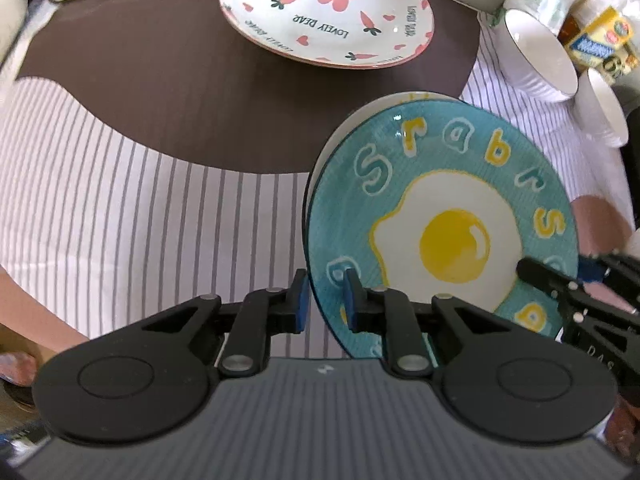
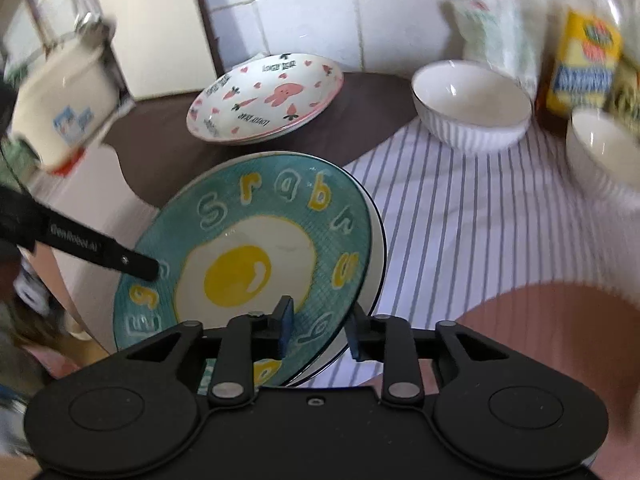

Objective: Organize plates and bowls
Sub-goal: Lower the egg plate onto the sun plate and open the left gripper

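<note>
A teal plate with a fried-egg picture [image 1: 444, 216] [image 2: 256, 248] is held tilted above the table by both grippers. My left gripper [image 1: 326, 300] is shut on its left rim. My right gripper [image 2: 320, 330] is shut on its right rim. The right gripper also shows at the plate's far edge in the left wrist view [image 1: 560, 284], and the left gripper's finger shows in the right wrist view [image 2: 132, 264]. A white plate with pink bunny and carrots [image 1: 326, 12] [image 2: 266, 98] lies further back on the brown mat. Two white bowls [image 2: 474, 104] [image 2: 608, 148] stand at the right.
The table has a striped cloth [image 1: 120, 216] and a brown mat [image 1: 160, 80]. A yellow box [image 2: 584, 64] and a white packet [image 2: 496, 28] stand behind the bowls. A cream pot [image 2: 60, 92] is at the left, by a white tiled wall [image 2: 340, 12].
</note>
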Demonstrator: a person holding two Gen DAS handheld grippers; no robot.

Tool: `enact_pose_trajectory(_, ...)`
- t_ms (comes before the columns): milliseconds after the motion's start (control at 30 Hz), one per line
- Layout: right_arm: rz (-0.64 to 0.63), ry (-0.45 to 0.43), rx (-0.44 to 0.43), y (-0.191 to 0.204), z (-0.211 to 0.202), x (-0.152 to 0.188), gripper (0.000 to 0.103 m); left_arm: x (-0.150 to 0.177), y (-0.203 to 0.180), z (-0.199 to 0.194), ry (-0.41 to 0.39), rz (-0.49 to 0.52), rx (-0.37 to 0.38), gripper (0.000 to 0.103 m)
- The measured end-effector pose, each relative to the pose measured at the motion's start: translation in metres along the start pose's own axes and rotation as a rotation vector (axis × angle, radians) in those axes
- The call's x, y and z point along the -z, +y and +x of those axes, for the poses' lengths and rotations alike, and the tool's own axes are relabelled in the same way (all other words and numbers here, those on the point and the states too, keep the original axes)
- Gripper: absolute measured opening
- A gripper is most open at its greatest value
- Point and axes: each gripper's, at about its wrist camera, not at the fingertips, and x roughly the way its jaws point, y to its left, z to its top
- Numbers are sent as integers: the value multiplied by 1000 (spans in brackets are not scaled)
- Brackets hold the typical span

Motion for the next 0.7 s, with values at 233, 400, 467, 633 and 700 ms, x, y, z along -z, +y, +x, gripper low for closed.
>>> enact_pose_trajectory(233, -48, 0, 66, 2, -3, 2, 38, 7, -6, -11, -37, 28, -33, 17)
enact_pose_trajectory(400, -62, -75, 80, -4, -23, 2, 39, 11, -10, -32, -52, 43, -30, 17)
enact_pose_trajectory(467, -53, -101, 77, -6, -33, -2, 40, 12, -12, -46, -66, 56, -37, 17)
enact_pose_trajectory(633, -17, -175, 17, -11, -65, -18, 44, 6, -11, -86, -113, 83, -24, 17)
enact_pose_trajectory(700, -9, -201, -4, -8, -77, -27, 47, 0, -6, -101, -135, 85, -19, 17)
